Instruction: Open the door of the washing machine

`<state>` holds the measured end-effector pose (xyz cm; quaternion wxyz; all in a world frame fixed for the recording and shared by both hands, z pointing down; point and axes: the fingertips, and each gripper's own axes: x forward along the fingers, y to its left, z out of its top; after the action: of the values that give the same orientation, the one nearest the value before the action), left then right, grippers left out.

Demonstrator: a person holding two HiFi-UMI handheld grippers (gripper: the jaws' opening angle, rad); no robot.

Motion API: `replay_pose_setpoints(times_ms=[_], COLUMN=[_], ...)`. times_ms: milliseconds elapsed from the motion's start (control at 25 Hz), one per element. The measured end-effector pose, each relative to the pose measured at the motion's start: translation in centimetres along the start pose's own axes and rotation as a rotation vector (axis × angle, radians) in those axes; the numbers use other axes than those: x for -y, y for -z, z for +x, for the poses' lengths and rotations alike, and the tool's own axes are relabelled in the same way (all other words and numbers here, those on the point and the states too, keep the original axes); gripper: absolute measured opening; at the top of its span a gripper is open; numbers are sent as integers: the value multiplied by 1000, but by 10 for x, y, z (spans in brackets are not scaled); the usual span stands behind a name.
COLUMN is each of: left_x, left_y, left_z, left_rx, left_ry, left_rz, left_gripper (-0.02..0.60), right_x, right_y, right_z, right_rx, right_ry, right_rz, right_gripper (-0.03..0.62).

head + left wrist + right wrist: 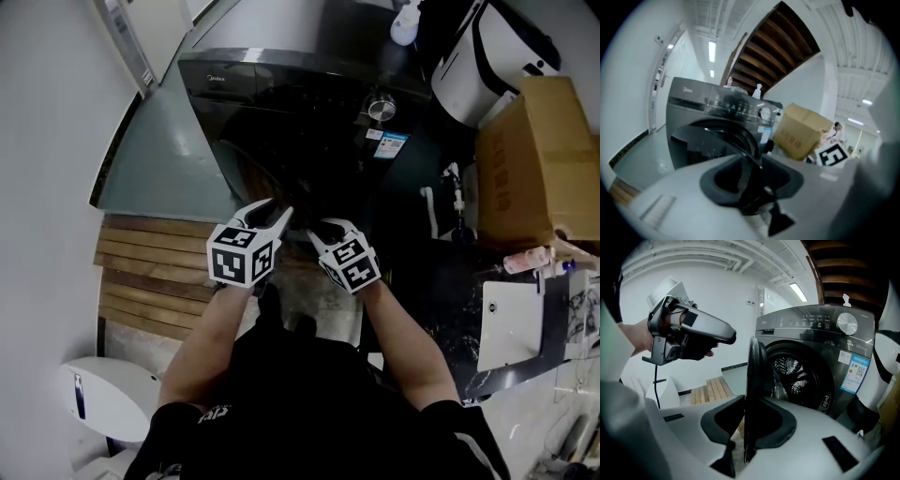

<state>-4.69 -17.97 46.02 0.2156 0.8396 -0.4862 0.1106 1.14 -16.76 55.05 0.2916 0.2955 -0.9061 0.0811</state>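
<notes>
The dark front-loading washing machine (309, 84) stands ahead with its round door (251, 169) swung out towards me. In the right gripper view the door (752, 380) shows edge-on, and the drum (792, 373) lies bare behind it. My right gripper (750, 437) is shut on the door's rim, one pad on each side. My left gripper (752, 187) stands open, with the thin door rim (750, 164) between its jaws, apart from the pads. From the head view both grippers, left (286, 214) and right (314, 230), meet at the door's near edge.
A cardboard box (530, 159) and a white appliance (478, 66) stand right of the machine. A spray bottle (405, 23) sits on its top. Left of it are a grey platform (164, 159) and wooden slats (155, 272). A white bin (103, 398) is near my left side.
</notes>
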Motion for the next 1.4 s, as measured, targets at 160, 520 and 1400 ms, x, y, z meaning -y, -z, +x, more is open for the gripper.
replay_pose_setpoints(times_ms=[160, 520, 1400], left_x=[-1, -11, -102], left_y=[12, 35, 65], left_z=[-9, -35, -124], left_rx=[-6, -28, -70], left_ry=[-26, -96, -185], left_rz=[-12, -37, 27], left_gripper=[153, 158, 193], right_x=[-30, -92, -243], right_y=[-1, -7, -46], right_z=[-1, 5, 52], right_rx=[9, 27, -5], right_ry=[-61, -172, -307], right_rz=[34, 37, 52], right_gripper=[67, 96, 105])
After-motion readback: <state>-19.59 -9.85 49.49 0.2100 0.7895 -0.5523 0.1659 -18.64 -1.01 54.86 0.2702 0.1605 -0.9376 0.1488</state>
